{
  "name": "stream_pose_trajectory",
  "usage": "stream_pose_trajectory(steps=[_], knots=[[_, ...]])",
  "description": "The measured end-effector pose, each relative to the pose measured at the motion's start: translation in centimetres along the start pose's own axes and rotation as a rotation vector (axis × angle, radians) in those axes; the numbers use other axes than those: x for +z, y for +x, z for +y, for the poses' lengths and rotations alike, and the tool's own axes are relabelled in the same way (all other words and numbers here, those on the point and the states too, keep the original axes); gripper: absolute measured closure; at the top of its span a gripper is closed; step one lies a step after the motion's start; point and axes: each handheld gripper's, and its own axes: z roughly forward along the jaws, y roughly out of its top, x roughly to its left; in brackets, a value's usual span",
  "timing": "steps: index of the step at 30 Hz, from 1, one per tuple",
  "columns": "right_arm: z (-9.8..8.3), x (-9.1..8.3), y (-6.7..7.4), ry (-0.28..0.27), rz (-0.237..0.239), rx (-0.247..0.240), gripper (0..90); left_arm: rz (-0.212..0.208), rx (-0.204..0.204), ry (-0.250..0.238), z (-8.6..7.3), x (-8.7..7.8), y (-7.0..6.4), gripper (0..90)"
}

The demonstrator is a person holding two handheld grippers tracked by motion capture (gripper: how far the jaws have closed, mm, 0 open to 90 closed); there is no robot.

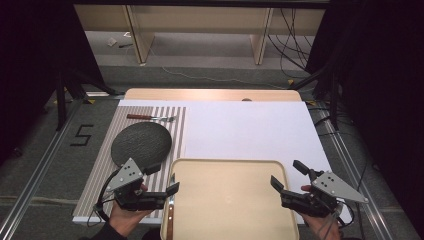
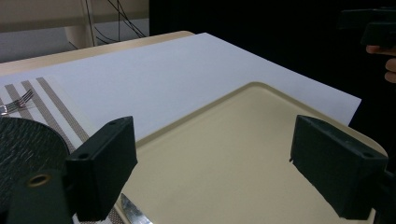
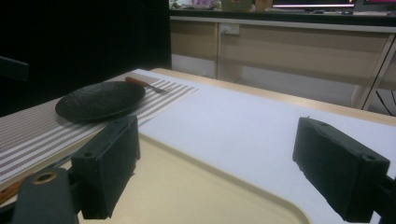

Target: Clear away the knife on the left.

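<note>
Tray (image 1: 230,200), cream, empty, at table's near edge between both grippers. Left gripper (image 1: 163,179) at its left rim, right gripper (image 1: 289,173) at its right; both wide open, holding nothing. Dark plate (image 1: 141,143) on striped placemat (image 1: 100,170) just left.

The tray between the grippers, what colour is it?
The tray is cream, clearest in the high view.

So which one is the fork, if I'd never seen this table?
Start at the striped brown and white placemat on the table's left side. A round dark textured plate lies on it, and just beyond the plate, at the mat's far edge, lies the fork with a reddish-brown handle. It is thin and long, with silver tines.
</note>
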Motion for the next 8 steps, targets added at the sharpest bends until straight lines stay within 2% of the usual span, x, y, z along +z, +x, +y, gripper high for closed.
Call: stream_pose_trajectory(steps=[8], knots=[[0.0,0.0,-0.03,-0.001,0.001,0.0,15.6,-0.004,-0.003,0.014,-0.01,0.2,0.04,13.9]])
